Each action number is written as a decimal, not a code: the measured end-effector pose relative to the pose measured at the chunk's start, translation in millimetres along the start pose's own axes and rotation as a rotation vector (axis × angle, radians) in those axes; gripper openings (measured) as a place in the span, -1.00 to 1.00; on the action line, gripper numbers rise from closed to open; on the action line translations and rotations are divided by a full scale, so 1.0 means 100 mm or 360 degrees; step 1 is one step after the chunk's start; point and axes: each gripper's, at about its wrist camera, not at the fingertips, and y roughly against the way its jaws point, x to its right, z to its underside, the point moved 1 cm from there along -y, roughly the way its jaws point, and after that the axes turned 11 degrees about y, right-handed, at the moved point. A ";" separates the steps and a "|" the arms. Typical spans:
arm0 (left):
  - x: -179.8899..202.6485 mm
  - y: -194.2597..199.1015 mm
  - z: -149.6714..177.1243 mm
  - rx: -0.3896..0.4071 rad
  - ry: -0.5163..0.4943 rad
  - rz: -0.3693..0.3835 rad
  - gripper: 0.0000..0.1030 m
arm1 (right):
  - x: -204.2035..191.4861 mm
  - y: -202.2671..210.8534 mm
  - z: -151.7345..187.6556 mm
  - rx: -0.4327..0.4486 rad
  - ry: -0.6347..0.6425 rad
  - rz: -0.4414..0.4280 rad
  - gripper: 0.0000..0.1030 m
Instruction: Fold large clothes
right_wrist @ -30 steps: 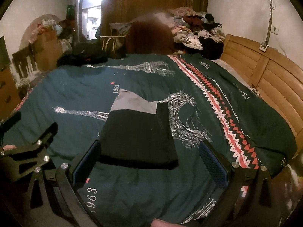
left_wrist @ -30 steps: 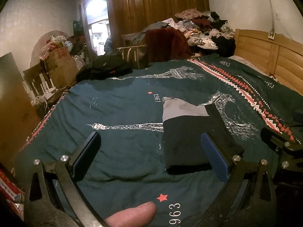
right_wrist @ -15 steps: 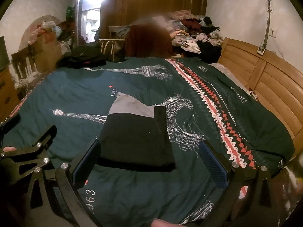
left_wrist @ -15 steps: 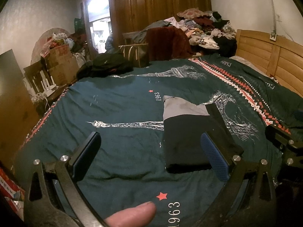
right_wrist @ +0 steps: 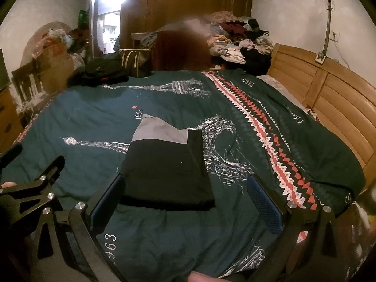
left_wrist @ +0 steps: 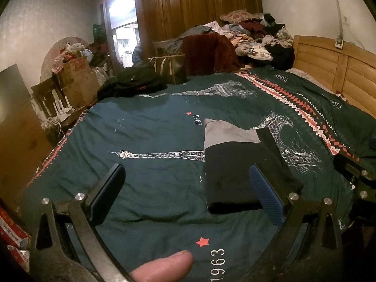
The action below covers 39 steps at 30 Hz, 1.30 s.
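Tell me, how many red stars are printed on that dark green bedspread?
2. One small red star beside the far "1963", another larger red star by the near "1963" at the bedspread's front edge. Folds may hide others.

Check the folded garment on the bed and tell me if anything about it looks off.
The folded garment lies flat on the bedspread, but its fold is uneven: a grey layer sticks out past the black top layer at the far end. Both grippers are open, not touching it.
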 end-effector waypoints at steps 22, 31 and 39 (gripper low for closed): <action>0.38 0.29 0.12 0.0066 -0.0151 0.0009 1.00 | 0.29 0.21 0.24 0.0027 -0.0106 0.0014 1.00; 0.48 0.35 0.16 0.0096 -0.0195 -0.0020 1.00 | 0.39 0.25 0.38 0.0024 -0.0143 0.0012 1.00; 0.54 0.39 0.18 0.0108 -0.0221 -0.0024 1.00 | 0.42 0.30 0.44 0.0033 -0.0152 0.0016 1.00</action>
